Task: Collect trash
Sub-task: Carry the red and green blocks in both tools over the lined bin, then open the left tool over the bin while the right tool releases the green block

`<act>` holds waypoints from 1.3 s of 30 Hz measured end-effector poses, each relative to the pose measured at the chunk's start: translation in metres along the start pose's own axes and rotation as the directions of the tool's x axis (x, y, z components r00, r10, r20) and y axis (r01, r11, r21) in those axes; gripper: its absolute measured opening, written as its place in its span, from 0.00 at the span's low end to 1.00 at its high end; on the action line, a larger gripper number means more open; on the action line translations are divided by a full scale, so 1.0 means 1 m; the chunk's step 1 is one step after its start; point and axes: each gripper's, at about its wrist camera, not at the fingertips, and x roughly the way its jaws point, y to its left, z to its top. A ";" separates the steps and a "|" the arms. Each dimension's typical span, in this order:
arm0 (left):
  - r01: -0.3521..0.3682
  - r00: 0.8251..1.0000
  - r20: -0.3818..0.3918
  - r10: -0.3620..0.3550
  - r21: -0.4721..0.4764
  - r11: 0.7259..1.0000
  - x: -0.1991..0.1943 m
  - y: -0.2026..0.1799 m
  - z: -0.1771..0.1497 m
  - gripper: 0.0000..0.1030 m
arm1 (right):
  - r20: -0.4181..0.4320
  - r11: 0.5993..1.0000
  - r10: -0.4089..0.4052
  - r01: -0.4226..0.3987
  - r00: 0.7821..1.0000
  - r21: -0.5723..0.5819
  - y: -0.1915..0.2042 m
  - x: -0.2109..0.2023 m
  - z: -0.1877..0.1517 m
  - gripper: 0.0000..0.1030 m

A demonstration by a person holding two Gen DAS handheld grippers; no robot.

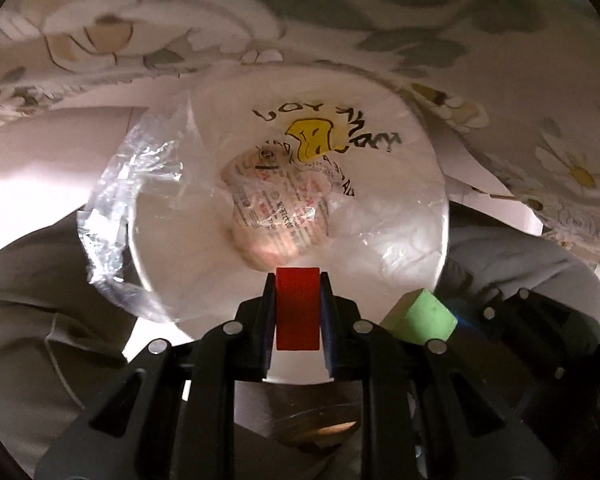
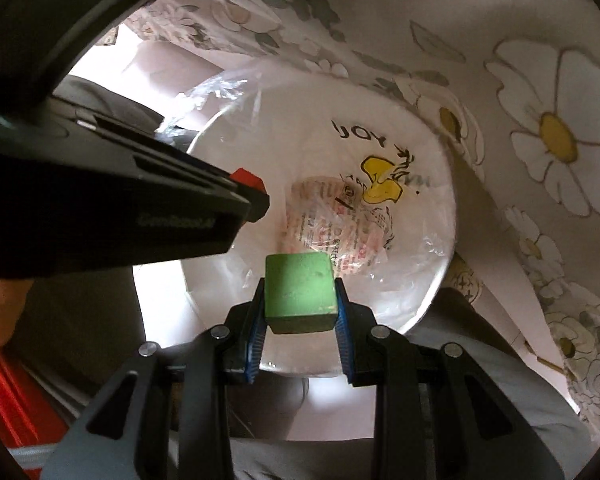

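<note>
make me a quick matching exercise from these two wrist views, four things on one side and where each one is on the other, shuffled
Things:
1. red block
2. green block
3. crumpled printed wrapper
4. floral cloth

Places:
A. lying at the bottom of the lined white bin
B. clamped in the right gripper
C. draped beside and behind the bin
D. clamped in the left gripper

Pairs: 1-D, 2-B, 3-A, 4-C
</note>
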 end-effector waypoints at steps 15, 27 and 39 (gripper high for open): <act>-0.015 1.000 0.008 0.015 0.007 1.000 0.031 0.010 0.015 0.20 | -0.063 0.990 -0.016 0.025 0.998 0.135 -0.023 0.041 0.008 0.32; 0.020 1.000 -0.015 -0.020 0.040 0.999 0.058 0.009 0.015 0.20 | -0.103 0.979 -0.031 0.051 0.994 0.198 -0.020 0.068 0.008 0.32; -0.012 1.000 0.000 0.012 0.073 0.997 0.063 0.006 0.015 0.45 | -0.131 0.965 -0.018 0.051 0.991 0.258 -0.032 0.079 0.005 0.37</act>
